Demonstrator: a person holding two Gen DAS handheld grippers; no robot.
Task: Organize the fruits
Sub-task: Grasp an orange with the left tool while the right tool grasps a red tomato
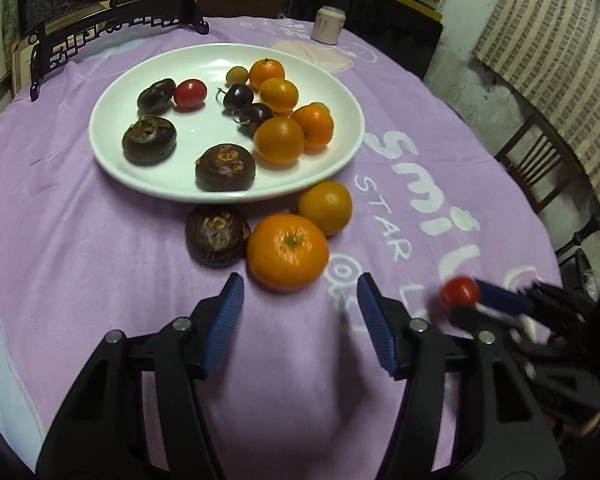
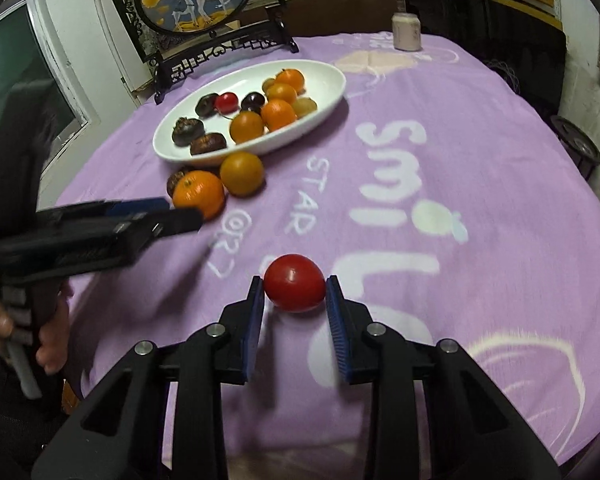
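Red cherry tomato [image 2: 295,283] sits pinched between the blue pads [image 2: 337,322] of the right gripper [image 2: 295,292], jaws closed onto it on both sides, held above the purple cloth [image 2: 480,152] w/ white lettering. Same tomato shows blurred at the right edge of the left wrist view.

Left gripper [image 1: 300,292] is wide open, nothing in it, hovering just short of the big orange [image 1: 287,251] on the cloth.

Counts, from the left wrist view:
- White plate [image 1: 112,148]: 4 orange fruits, 3 dark brown water-chestnut-like pieces, 2 dark cherries w/ stems, 1 red tomato [image 1: 189,94], 1 small tan round fruit [image 1: 237,75]. Right wrist view seems to show a 2nd tan one by the far rim; can't confirm.
- Off the plate, on cloth right by its near rim: 2 orange fruits (the big one and a smaller [image 1: 325,207] behind it, touching) + 1 dark brown piece [image 1: 217,236] beside the big orange, touching it.

Far side of table: 1 pale jar [image 1: 327,24], 1 black carved stand [image 2: 204,4] w/ round deer picture.
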